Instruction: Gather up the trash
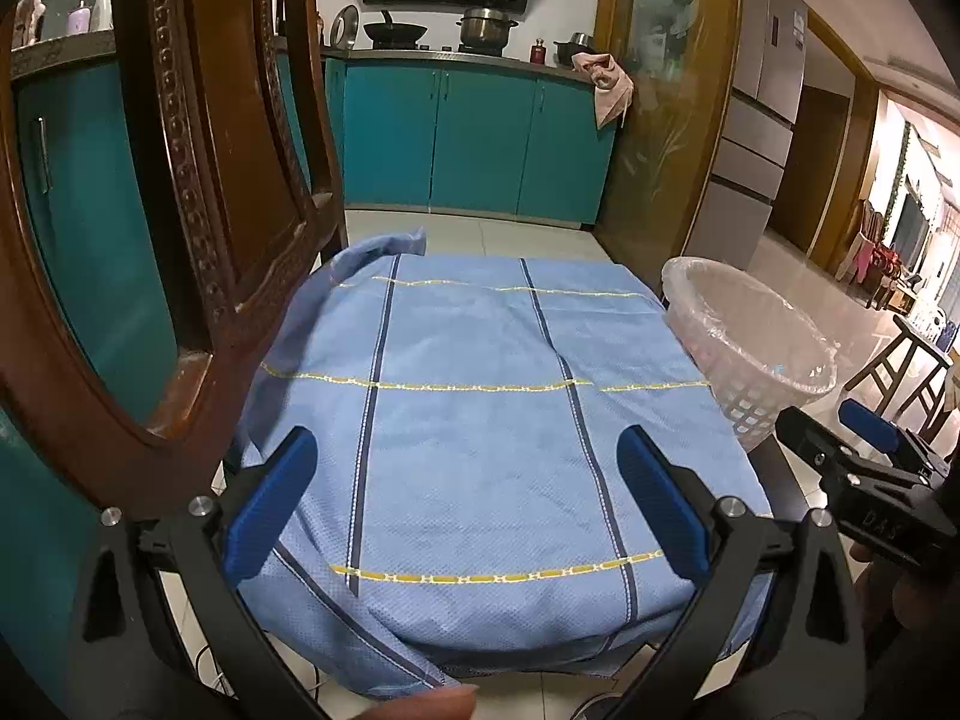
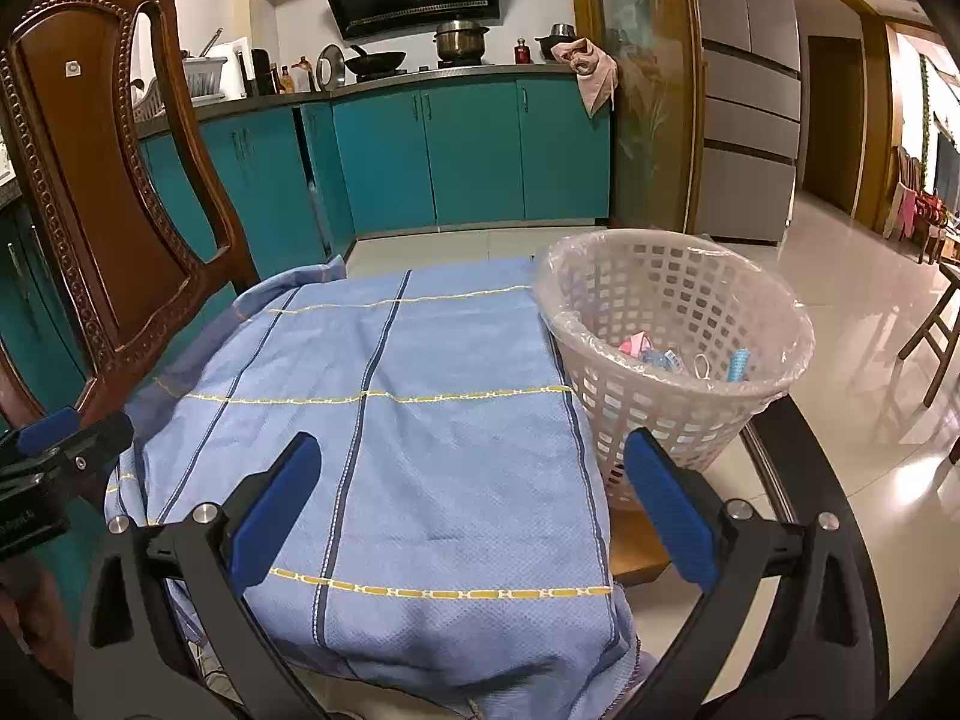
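Hovering spread-jawed over the blue cloth (image 1: 480,420), both grippers (image 1: 468,504) (image 2: 474,510) hold nothing; only the right view reveals what look like wrappers (image 2: 660,354) inside the basket (image 2: 672,408).

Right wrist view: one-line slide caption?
Open right tool above blue checked cloth; bag-lined white plastic basket holds collected trash.

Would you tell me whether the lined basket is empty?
Not empty: the basket holds a few small pink and blue scraps at its bottom.
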